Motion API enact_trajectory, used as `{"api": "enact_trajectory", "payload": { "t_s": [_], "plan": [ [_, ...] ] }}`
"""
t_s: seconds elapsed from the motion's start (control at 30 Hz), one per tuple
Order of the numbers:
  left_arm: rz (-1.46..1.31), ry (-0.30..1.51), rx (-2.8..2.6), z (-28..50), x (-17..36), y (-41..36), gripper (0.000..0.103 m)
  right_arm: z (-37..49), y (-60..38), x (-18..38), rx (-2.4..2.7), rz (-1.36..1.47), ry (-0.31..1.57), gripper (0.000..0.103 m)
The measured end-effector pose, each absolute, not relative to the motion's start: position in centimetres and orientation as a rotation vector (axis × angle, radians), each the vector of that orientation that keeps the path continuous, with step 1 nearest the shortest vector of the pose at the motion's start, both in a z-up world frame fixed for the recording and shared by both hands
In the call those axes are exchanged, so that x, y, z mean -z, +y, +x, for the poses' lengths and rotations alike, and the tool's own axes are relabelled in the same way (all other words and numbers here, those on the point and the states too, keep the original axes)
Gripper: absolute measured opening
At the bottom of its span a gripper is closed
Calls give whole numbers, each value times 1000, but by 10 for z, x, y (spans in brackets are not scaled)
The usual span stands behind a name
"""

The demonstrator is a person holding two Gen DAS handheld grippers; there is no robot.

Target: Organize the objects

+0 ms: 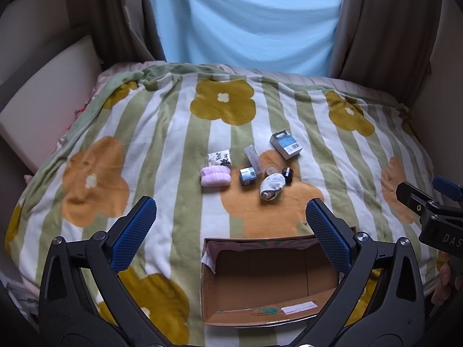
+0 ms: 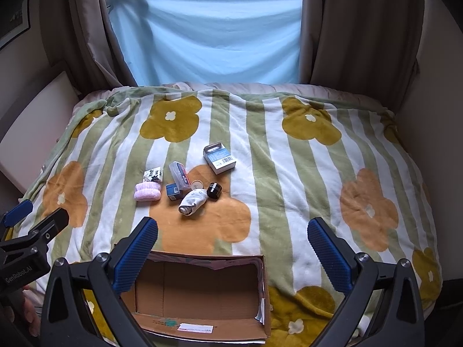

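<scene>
Nearest, the left gripper (image 1: 231,225) and the right gripper (image 2: 233,241) both hang with their blue-padded jaws spread wide and nothing between them, each tilted down toward the bed. Just below them sits an open cardboard box (image 1: 257,315), its flaps up and its inside bare apart from a label on the near flap — it rests on a striped blanket (image 2: 289,179) printed with big yellow and orange flowers. Farther out, near the middle of the blanket, a small cluster of objects lies close together: a rolled white sock (image 2: 192,201), a small black jar (image 2: 214,190), a little blue box (image 2: 173,191), a pink fluffy roll (image 2: 147,192), a patterned tissue pack (image 2: 153,175), a clear plastic case (image 2: 179,176) and, a bit beyond, a grey and blue carton (image 2: 219,157) with a barcode. Behind the bed a pale blue sheet (image 2: 208,34) hangs across the window between brown curtains (image 2: 356,29).
</scene>
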State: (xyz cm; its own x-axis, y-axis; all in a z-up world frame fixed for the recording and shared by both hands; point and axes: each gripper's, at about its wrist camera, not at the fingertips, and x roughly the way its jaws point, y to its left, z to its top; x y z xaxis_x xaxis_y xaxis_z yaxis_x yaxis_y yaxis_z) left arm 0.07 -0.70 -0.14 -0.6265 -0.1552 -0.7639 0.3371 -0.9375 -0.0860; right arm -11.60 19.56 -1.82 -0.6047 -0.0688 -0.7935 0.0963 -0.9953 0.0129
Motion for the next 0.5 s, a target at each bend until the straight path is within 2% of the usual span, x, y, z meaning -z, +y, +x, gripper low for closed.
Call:
{"api": "enact_trajectory", "payload": {
  "t_s": [0.5],
  "plan": [
    [1156, 364, 2530, 2, 3, -2, 102, -113, 191, 15, 2739, 1350, 40, 103]
  ]
}}
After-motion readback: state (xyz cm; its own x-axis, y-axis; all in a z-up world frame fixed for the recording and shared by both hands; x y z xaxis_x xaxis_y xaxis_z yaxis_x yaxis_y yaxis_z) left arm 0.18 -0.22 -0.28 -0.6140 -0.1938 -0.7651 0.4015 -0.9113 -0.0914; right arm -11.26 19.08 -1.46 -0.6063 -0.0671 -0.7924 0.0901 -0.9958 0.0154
